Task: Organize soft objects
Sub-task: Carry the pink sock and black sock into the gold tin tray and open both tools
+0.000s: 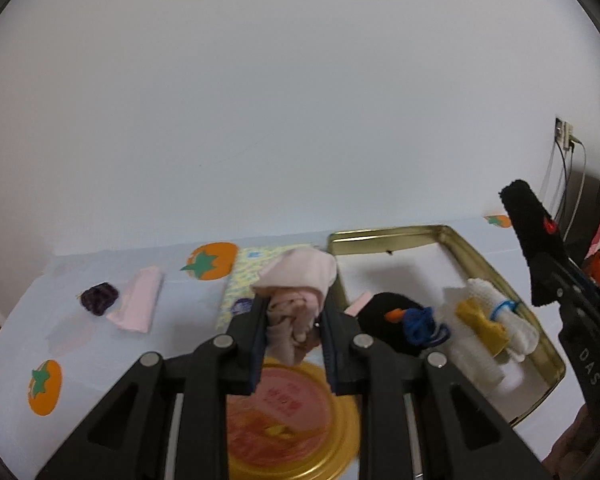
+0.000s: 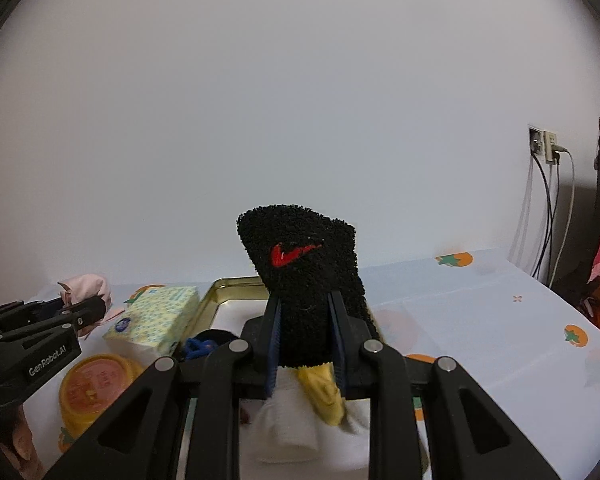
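Two tools loaded: left tool [image 1: 292, 316] clamped on pink sock bundle [image 1: 296, 300], right tool [image 2: 306, 332] clamped on black sock [image 2: 304, 276], both above the table [image 1: 80, 344]. Soft, light, compressible; grip mid-bundle. Gold tin [image 1: 500, 276] beyond holds white roll [image 1: 488, 320].

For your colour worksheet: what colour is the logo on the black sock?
Red, clearest in the right wrist view.

A plain white wall [image 2: 300, 100] filled most of both views, evenly lit and without windows. Below it ran the surface [image 2: 480, 312], covered in a pale blue cloth printed with orange persimmons [image 1: 214, 261]. At the far right, a wall socket [image 2: 544, 146] held plugs, and cables [image 2: 548, 216] hung from it down behind the surface.
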`<state>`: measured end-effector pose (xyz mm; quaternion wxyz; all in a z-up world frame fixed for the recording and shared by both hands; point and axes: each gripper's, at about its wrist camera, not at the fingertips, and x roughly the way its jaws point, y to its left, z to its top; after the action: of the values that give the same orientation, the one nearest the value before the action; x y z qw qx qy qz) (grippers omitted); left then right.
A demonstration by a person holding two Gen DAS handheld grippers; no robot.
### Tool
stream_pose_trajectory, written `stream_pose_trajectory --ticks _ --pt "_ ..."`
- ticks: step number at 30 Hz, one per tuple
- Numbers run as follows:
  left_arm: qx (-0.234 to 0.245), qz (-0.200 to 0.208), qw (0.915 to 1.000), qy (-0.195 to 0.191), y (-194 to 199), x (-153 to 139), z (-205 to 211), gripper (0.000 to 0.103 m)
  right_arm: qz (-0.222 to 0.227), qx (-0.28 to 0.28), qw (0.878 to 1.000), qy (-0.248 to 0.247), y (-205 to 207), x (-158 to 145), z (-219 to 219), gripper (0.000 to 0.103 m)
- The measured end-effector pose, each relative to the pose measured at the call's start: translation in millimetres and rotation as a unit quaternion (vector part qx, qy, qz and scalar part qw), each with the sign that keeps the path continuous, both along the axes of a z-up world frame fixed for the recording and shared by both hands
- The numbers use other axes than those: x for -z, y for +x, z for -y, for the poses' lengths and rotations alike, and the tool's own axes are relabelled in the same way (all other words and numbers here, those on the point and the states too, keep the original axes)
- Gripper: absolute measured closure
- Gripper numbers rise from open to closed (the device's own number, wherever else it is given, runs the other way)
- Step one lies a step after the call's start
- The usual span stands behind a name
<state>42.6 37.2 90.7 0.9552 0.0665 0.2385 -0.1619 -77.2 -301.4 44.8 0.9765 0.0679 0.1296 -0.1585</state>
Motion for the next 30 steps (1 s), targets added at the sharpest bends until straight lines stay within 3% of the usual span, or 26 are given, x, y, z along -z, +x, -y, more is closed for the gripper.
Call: stream_pose_trajectory --ticks 17,30 --pt "0.052 -0.036 0.998 0.001 21 24 85 0.081 -0.054 0.007 0.998 0.016 36 6 33 0.079" --pt "0.052 -0.082 0.9951 0.021 42 45 103 0.081 -0.088 -0.009 0.995 0.037 51 14 39 0.078"
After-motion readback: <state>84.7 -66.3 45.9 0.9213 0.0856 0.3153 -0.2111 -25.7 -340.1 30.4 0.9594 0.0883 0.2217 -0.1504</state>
